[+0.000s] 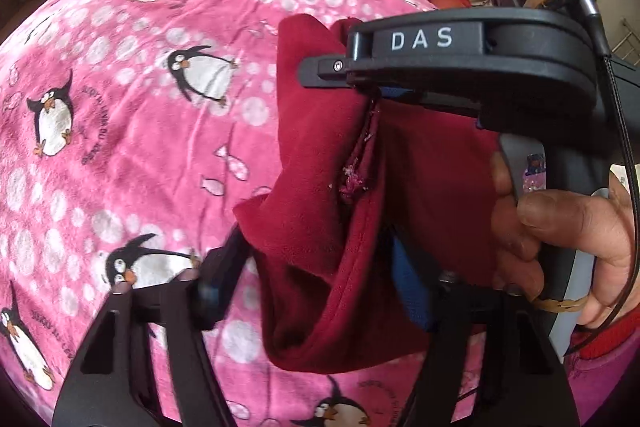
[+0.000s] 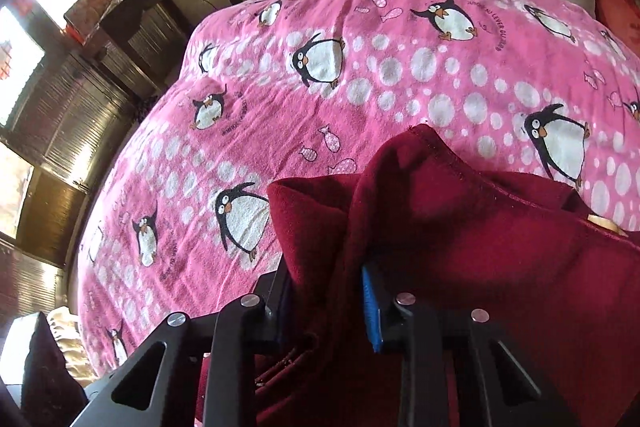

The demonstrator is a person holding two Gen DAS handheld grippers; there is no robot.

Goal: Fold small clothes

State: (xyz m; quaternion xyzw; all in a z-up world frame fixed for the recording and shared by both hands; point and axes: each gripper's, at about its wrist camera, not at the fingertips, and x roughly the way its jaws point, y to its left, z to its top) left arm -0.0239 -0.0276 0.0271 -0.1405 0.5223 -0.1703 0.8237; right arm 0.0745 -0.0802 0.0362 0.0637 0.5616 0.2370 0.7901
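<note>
Both jaws seemingly pinching plush maroon garment (image 2: 460, 227) above fleecy penguin blanket (image 1: 120, 147)

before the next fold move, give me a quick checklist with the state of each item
1. Left gripper pinching the dark red garment: ok, cloth runs between its fingers.
2. Right gripper pinching it: ok, cloth fills the gap.
3. Garment lifted off the pink penguin blanket: cannot tell, its lower edge is hidden.
4. Garment flat and uncreased: not ok, it hangs bunched in folds.
5. Grippers spaced apart: not ok, the right one sits directly above the left.
</note>
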